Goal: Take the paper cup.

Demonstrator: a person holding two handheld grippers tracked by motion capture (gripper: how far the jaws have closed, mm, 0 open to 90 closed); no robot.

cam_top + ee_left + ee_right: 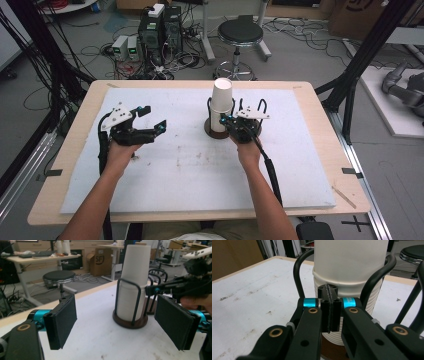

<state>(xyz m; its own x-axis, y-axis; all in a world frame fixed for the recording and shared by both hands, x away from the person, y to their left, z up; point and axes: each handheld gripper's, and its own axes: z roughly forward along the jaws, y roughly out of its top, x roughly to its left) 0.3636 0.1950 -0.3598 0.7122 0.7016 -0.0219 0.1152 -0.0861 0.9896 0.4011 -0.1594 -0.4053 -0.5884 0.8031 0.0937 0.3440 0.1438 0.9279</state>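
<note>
A tall stack of white paper cups stands in a black wire holder with a round brown base near the middle of the table. My right gripper is at the stack's near right side. In the right gripper view its jaws are pressed together with nothing between them, their tips just below a cup rim on the stack; I cannot tell if they touch it. My left gripper hovers over the left of the table, open and empty. It faces the stack from a distance, pads wide apart.
A second, empty wire holder stands just right of the stack. A white mat covers the wooden table. Beyond the far edge are a black stool and computer boxes with cables on the floor.
</note>
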